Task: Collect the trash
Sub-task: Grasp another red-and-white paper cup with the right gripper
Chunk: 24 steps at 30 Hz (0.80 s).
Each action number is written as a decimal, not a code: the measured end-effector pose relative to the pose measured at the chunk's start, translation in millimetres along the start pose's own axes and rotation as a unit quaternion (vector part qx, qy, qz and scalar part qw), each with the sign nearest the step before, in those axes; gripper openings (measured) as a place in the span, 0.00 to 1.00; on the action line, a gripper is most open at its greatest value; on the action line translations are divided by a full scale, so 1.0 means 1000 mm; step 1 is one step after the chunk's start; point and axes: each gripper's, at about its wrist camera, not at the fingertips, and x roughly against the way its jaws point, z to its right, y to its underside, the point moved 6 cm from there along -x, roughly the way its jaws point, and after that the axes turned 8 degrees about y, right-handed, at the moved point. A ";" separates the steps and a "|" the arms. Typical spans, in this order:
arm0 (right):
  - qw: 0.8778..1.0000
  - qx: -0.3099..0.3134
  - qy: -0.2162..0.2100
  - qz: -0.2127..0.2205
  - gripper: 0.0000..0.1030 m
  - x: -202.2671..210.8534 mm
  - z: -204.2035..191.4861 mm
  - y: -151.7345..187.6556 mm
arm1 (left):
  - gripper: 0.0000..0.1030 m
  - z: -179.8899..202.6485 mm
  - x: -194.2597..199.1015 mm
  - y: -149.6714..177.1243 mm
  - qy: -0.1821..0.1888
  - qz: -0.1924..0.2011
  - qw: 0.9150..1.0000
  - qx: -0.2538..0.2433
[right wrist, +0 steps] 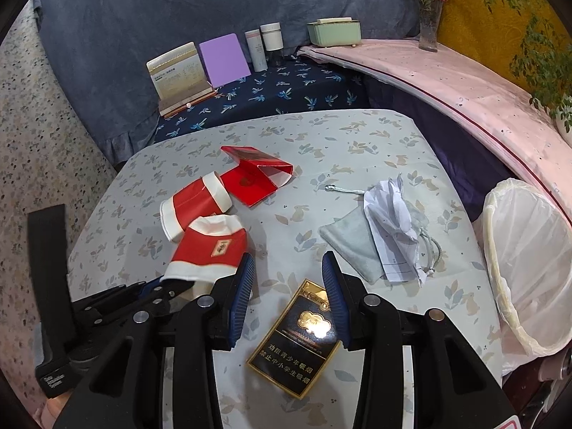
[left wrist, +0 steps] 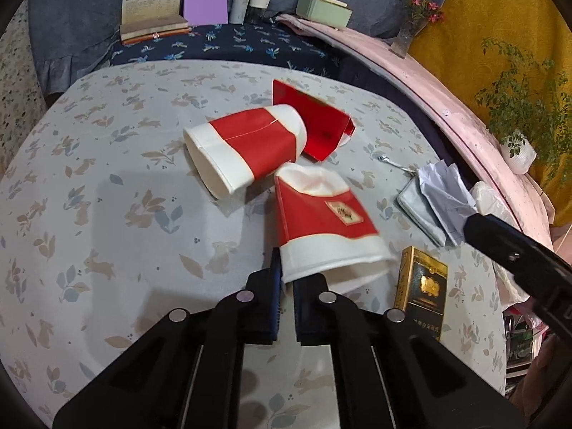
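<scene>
Left hand-held gripper (left wrist: 286, 282) pinched on nearer paper cup (left wrist: 325, 221) — right hand-held gripper (right wrist: 287, 268) half-open, empty, above cigarette box (right wrist: 296, 343).

- The black and gold cigarette pack (right wrist: 298, 339) lying on the surface (right wrist: 357, 143) carries two lines of gold Chinese print: "劝阻青少年吸烟" and under it "禁止中小学生吸烟".
- A finer line above them, below its gold cloud emblem, is too small to read.
- The standing card (right wrist: 178, 75) at the back has printed rows, unreadable.
- The label on the nearer red paper cup (right wrist: 214, 246) is blurred.
</scene>
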 end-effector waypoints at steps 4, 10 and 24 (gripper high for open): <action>1.000 0.006 -0.004 -0.001 0.38 -0.003 -0.009 -0.001 | 0.02 -0.008 0.021 0.000 0.003 0.010 1.000 0.011; 1.000 0.017 -0.021 -0.002 0.38 -0.008 -0.035 -0.006 | 0.02 -0.034 0.058 0.004 -0.015 0.025 0.999 0.032; 0.997 0.043 -0.053 -0.023 0.38 -0.041 -0.123 -0.001 | 0.03 -0.123 0.105 -0.027 -0.104 0.078 0.986 0.100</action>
